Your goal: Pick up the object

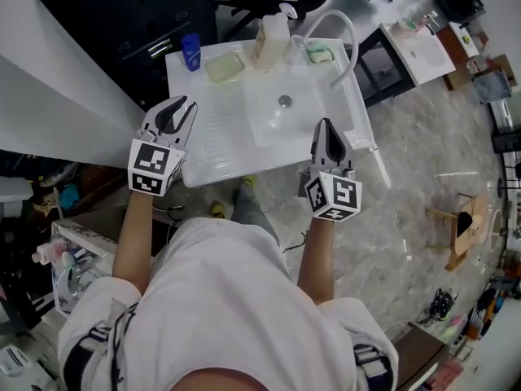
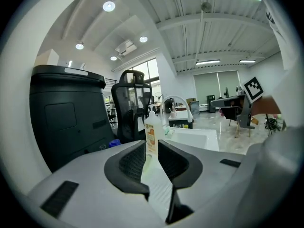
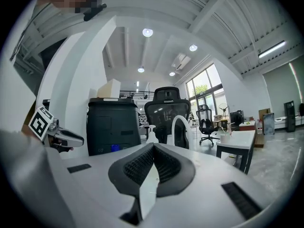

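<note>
Left gripper jaws apart, right gripper jaws together; sink dish holds green bar.

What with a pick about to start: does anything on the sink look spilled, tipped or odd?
Nothing stands out. The bottle stands upright at the back of the sink unit, the blue container further left is upright too, and no spill shows on the white top.

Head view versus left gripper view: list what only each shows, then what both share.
Only the head view shows the drain and the person's white shirt. Only the left gripper view shows the ceiling lights and the windows. Both show the white sink, the pump bottle, the blue-capped bottle and the curved faucet.
</note>
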`<state>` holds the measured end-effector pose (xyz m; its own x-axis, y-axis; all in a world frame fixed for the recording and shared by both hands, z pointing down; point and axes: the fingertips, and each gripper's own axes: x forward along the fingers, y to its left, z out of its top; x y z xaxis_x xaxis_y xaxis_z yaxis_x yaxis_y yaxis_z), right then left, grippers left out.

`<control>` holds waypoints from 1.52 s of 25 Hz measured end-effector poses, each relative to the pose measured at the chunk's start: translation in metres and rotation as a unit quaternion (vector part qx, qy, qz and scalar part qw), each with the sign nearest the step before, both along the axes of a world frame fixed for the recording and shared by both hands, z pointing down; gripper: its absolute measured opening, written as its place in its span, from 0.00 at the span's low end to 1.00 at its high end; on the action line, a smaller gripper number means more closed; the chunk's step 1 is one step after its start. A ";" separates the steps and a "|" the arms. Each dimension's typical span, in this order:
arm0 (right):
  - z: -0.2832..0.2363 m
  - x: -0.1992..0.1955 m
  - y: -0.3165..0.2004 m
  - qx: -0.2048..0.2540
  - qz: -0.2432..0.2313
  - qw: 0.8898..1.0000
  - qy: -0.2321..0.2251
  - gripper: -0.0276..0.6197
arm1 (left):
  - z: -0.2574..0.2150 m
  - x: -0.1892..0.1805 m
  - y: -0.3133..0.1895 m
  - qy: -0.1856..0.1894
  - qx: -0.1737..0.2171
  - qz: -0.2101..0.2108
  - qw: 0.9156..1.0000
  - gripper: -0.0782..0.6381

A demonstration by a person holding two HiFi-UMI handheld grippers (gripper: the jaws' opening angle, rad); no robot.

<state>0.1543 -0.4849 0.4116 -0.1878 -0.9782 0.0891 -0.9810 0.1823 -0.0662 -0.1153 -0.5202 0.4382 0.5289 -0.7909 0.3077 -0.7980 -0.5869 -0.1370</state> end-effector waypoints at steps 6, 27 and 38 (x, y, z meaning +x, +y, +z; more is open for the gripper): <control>0.016 0.014 -0.044 -0.006 -0.013 1.000 -0.013 0.05 | 0.019 0.020 -0.040 -0.026 -0.017 -0.003 1.000 0.21; 0.080 0.013 -0.143 -0.047 -0.076 0.995 -0.040 0.05 | 0.149 0.068 -0.154 -0.135 -0.119 0.035 0.983 0.24; 0.104 0.008 -0.165 -0.065 -0.100 0.992 -0.046 0.05 | 0.230 0.084 -0.186 -0.256 -0.171 0.073 0.949 0.26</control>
